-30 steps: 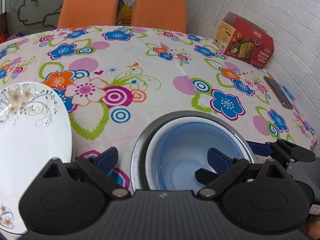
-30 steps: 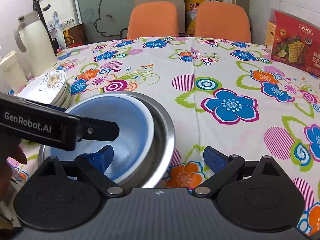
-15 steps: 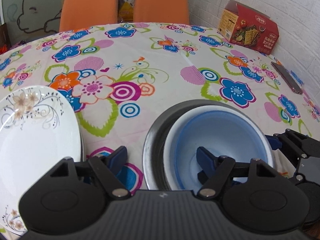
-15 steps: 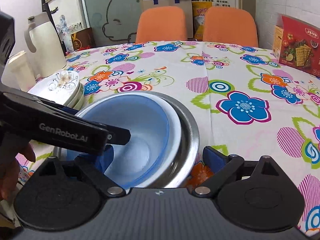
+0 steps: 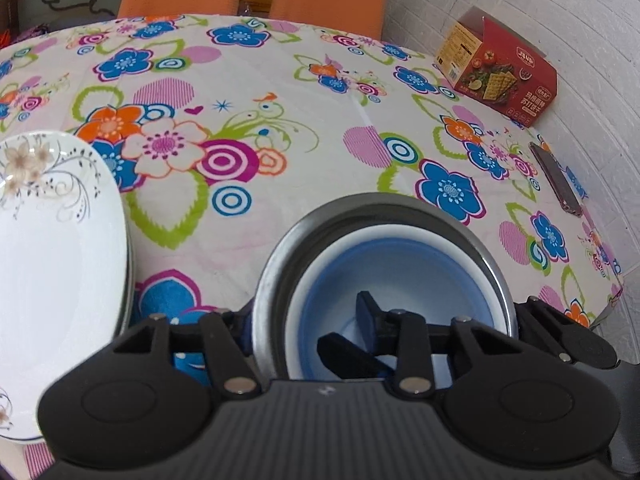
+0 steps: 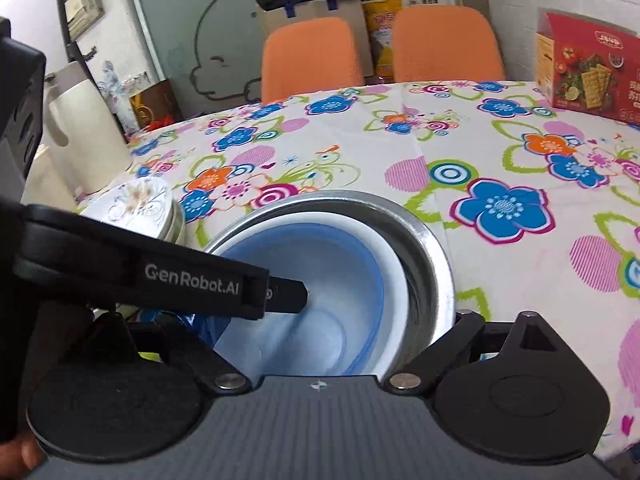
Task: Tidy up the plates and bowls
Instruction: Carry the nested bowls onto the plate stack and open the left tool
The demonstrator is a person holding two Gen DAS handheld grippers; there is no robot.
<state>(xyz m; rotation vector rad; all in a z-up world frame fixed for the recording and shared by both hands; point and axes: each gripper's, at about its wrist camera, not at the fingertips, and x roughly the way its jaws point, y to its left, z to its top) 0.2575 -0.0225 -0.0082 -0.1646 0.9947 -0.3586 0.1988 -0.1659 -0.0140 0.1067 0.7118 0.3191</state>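
A steel bowl (image 5: pixel 380 204) (image 6: pixel 432 256) stands on the flowered tablecloth with a white bowl (image 5: pixel 400 234) and a blue bowl (image 5: pixel 400 272) (image 6: pixel 340 264) nested in it. My left gripper (image 5: pixel 304 316) straddles the stack's near-left wall, one finger outside the steel, the other inside the blue bowl, and is shut on it. My right gripper (image 6: pixel 332 324) is open across the near-right wall; its outer finger is hidden behind the steel rim. A stack of white floral plates (image 5: pixel 52 260) (image 6: pixel 140 208) sits just left of the bowls.
A red cracker box (image 5: pixel 496 68) (image 6: pixel 588 68) and a dark phone (image 5: pixel 556 180) lie by the brick wall on the right. A white jug (image 6: pixel 84 136) stands at the far left. Two orange chairs (image 6: pixel 312 56) stand behind the table.
The left gripper's fingers have drawn together onto the bowl wall. The right gripper has come closer to the bowls, so the steel rim now lies between its fingers.
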